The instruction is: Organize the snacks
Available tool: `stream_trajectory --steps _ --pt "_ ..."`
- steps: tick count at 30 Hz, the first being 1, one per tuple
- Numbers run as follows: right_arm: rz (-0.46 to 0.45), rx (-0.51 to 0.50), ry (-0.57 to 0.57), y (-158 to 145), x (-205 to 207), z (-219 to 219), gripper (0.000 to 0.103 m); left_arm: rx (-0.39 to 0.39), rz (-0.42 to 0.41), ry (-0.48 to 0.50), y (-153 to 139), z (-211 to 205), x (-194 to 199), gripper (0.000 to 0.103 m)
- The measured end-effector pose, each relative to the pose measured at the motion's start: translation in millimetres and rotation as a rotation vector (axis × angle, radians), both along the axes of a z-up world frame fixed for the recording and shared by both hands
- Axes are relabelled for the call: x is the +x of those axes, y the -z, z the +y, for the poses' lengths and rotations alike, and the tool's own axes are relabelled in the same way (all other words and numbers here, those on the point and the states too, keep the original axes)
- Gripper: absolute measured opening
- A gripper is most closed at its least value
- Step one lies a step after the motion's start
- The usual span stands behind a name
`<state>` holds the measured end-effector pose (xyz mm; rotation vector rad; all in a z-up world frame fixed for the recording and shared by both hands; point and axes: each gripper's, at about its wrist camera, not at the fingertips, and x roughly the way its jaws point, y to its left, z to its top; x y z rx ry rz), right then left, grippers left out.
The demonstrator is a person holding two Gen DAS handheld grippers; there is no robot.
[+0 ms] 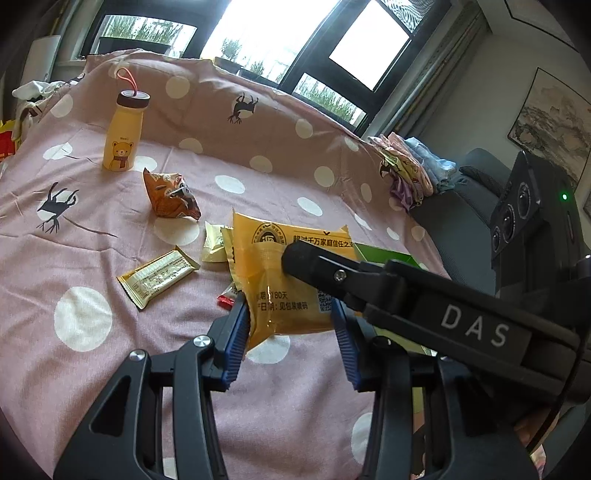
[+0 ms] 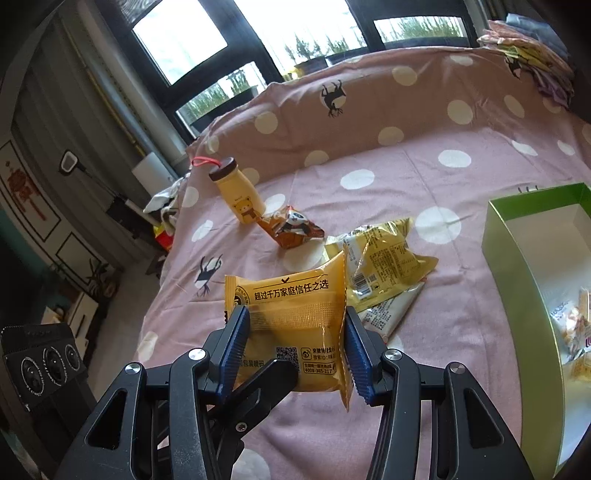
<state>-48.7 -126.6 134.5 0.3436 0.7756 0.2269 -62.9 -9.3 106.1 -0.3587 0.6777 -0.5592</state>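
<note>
right gripper [image 2: 293, 345] and left gripper [image 1: 290, 338] fingers both clamped on yellow snack pack [image 2: 295, 325], held above the bed | green box [image 2: 517, 258] holds a few | gold packets [image 2: 384, 258], panda bag [image 2: 291, 227] still loose, maybe a third done

Lit by daylight from the far windows [image 1: 258, 33], blown out to white. Soft, dim shadows across the near bedspread [image 1: 110, 229]. Sharp in the centre; bent and vignetted black at both fisheye edges.
</note>
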Motion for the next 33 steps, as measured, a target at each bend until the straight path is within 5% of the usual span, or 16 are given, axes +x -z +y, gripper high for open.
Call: stream_trajectory --steps 33 --pt "-0.090 -0.062 0.029 -25 -25 9 0.053 -0.034 -0.094 0.014 -13 0 -14 0.043"
